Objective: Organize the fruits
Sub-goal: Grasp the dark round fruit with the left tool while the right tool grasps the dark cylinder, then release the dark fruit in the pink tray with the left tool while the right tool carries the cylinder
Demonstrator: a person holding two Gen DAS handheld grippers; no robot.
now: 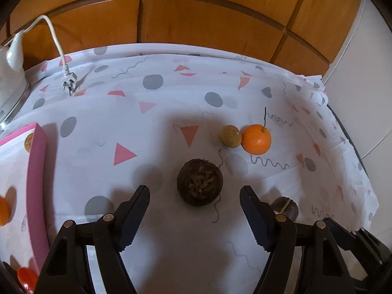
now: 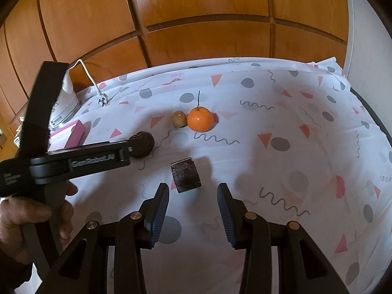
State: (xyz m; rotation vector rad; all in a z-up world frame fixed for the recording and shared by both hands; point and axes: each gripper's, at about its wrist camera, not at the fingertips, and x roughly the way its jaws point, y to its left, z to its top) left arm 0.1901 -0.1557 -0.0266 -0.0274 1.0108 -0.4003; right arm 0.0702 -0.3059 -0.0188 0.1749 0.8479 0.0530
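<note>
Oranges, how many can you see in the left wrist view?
2: one orange on the cloth touching the kiwi; another orange cut off at the left edge. More may be hidden.

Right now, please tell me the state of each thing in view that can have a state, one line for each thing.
left gripper: open, empty, fingers either side of the dark round fruit
right gripper: open, empty
dark round fruit: on the cloth, not held
dark cut piece: on the cloth, free
orange: whole, stem on, touching the kiwi
kiwi: whole, unpeeled
power plug: unplugged, lying on the cloth
</note>
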